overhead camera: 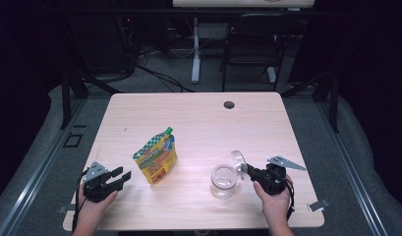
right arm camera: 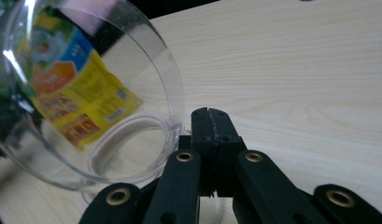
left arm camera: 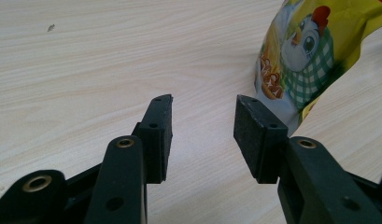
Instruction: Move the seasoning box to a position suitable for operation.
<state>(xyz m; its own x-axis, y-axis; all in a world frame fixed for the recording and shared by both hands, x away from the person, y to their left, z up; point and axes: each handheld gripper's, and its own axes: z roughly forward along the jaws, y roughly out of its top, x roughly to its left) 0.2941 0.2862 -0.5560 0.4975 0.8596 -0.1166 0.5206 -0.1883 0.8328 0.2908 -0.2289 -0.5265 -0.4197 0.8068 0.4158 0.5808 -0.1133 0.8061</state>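
Observation:
A yellow snack pouch [overhead camera: 157, 158] with a green cap stands left of centre on the wooden table [overhead camera: 198, 123]. My left gripper [overhead camera: 121, 177] rests on the table left of it, open, with nothing between its pads. In the left gripper view the pouch [left arm camera: 310, 51] stands just beyond the right jaw of the left gripper [left arm camera: 202, 126]. A clear jar [overhead camera: 223, 180] stands open near the front right. My right gripper [overhead camera: 245, 169] is shut on the edge of a clear round lid [overhead camera: 237, 159], tilted up beside the jar. In the right gripper view the lid [right arm camera: 86, 70] rises left of the shut right gripper [right arm camera: 211, 121].
A cable hole [overhead camera: 229, 104] sits near the table's far edge. A black chair [overhead camera: 252, 44] and a white desk leg [overhead camera: 195, 54] stand beyond the table. A small metal clip [overhead camera: 319, 205] lies at the front right corner.

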